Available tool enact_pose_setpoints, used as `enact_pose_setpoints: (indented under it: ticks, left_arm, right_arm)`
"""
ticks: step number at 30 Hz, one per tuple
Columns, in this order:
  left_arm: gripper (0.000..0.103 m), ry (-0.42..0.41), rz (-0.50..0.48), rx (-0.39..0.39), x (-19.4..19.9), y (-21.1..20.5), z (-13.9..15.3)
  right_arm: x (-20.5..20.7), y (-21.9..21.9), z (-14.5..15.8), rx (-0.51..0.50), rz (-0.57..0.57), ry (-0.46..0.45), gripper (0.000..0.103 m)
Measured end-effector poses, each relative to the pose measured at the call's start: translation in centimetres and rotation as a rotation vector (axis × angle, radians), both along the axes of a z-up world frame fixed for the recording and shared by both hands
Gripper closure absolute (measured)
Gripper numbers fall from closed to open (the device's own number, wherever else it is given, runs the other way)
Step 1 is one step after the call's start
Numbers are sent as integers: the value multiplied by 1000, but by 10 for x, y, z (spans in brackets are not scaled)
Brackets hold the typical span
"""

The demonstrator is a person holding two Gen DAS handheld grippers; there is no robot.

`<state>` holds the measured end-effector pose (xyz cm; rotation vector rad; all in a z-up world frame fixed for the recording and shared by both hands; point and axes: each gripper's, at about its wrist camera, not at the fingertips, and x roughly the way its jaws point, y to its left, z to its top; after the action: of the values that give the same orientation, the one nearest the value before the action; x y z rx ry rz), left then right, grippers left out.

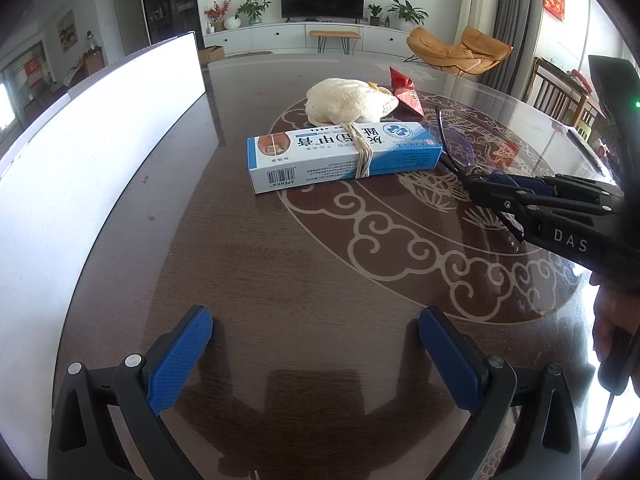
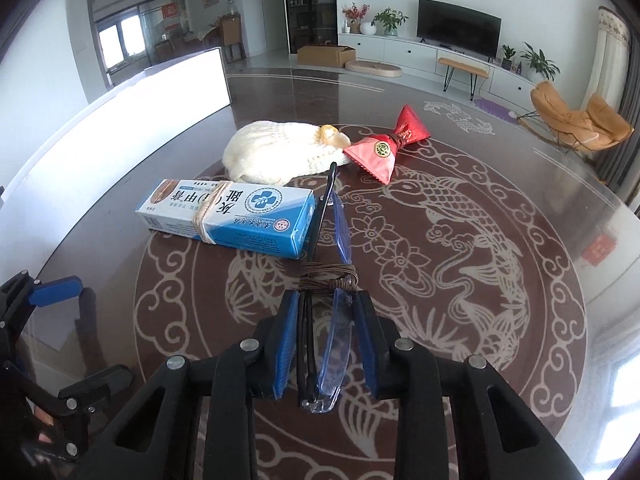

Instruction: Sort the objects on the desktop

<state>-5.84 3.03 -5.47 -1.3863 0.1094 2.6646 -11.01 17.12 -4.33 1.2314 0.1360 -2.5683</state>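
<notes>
My right gripper (image 2: 326, 300) is shut on a folded pair of glasses (image 2: 340, 220) with blue lenses and black arms, tied with brown string, held just above the table. In the left wrist view that gripper (image 1: 476, 178) comes in from the right with the glasses (image 1: 452, 148) next to the box's end. A blue and white carton (image 1: 344, 156) (image 2: 228, 216) bound with twine lies mid-table. Behind it rest a cream cloth pouch (image 1: 348, 100) (image 2: 276, 152) and a red foil packet (image 1: 406, 90) (image 2: 384, 148). My left gripper (image 1: 316, 328) hangs open over bare table, nothing between its blue pads.
A long white panel (image 1: 100, 140) (image 2: 120, 120) stands along the table's left side. The round dark table (image 1: 280, 260) has a pale fish pattern under glass. A hand (image 1: 612, 320) holds the right gripper at the right edge.
</notes>
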Motion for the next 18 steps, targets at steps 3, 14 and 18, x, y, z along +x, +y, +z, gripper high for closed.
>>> enact_pose_setpoints:
  ticks: [3,14,18]
  left_arm:
    - [0,0,0,0,0,0,0]
    - [0,0,0,0,0,0,0]
    - [0,0,0,1,0,0,0]
  right_arm:
    - [14,17,0,-17,-77,7,74]
    - [59,50,2,68,-198,12,63]
    - [55,53,3,44,-218,-7,41]
